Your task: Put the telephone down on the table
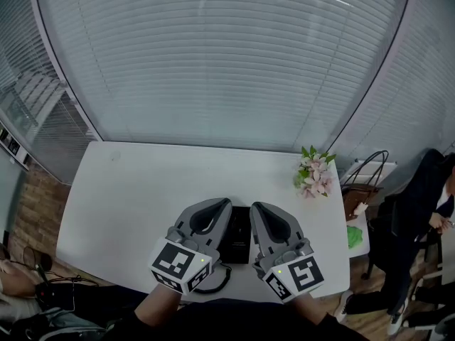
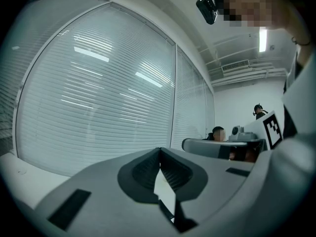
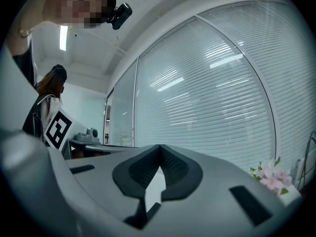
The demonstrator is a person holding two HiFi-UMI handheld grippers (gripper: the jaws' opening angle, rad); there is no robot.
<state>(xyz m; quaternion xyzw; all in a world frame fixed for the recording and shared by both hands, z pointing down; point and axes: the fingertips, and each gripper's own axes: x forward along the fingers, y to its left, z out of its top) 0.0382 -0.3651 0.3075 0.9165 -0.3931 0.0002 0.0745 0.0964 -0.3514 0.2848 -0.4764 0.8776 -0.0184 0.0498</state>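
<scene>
The telephone lies black on the white table, close to the near edge, and I have nothing of it in my grasp. Its dark cord loops out on the near side of the telephone, beneath my left gripper. That gripper sits just left of the telephone with its jaws pressed together on nothing. My right gripper sits just right of it, jaws likewise together and empty. Beyond the telephone and to its right, pink flowers stand at the table's far corner. Farther off, pale blinds fill the window.
</scene>
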